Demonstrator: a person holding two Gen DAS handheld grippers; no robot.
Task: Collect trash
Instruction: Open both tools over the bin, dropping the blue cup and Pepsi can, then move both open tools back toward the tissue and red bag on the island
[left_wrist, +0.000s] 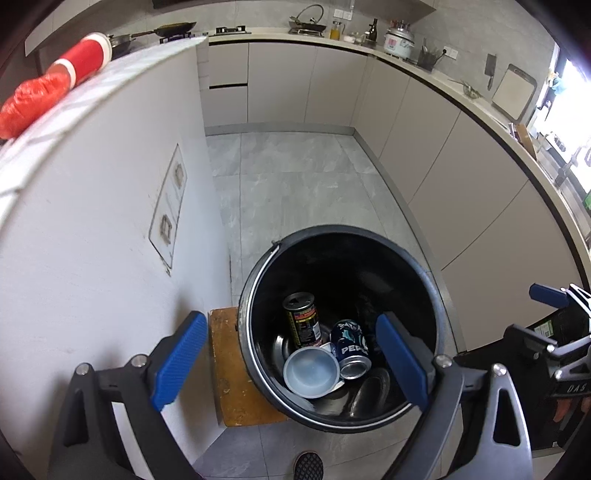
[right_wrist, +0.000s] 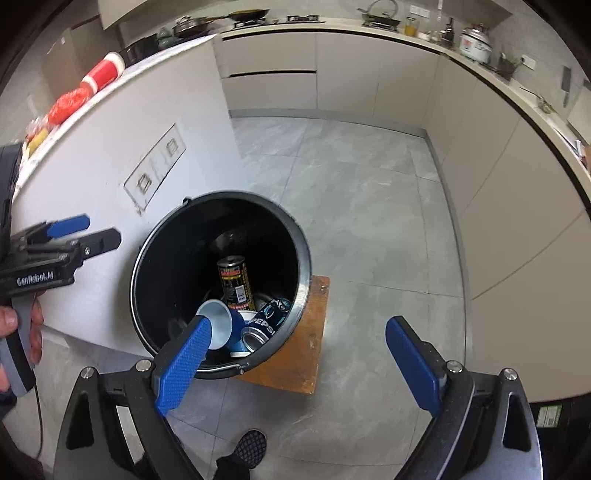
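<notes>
A black trash bin (left_wrist: 258, 266) stands on a low wooden stand (left_wrist: 229, 369). Inside lie a tall black can (left_wrist: 301, 319), a dark blue Pepsi can (left_wrist: 351, 347) and a blue-and-white paper cup (left_wrist: 312, 371). My left gripper (left_wrist: 291, 354) hangs open above the bin's mouth with nothing between its fingers. In the right wrist view the bin (right_wrist: 155, 236) holds the same black can (right_wrist: 236, 282), Pepsi can (right_wrist: 266, 321) and cup (right_wrist: 219, 325). My right gripper (right_wrist: 299, 365) is open and empty, above the bin's near right edge. The left gripper's blue fingertip (right_wrist: 70, 225) shows at the left.
A white counter wall (left_wrist: 92, 221) rises just left of the bin. On top of it lie a red canister (left_wrist: 86, 55) and a red bag (left_wrist: 29, 99). Grey floor tiles (left_wrist: 295, 184) stretch to beige cabinets (left_wrist: 424, 147). A person's shoe (right_wrist: 251, 446) is near the stand (right_wrist: 303, 350).
</notes>
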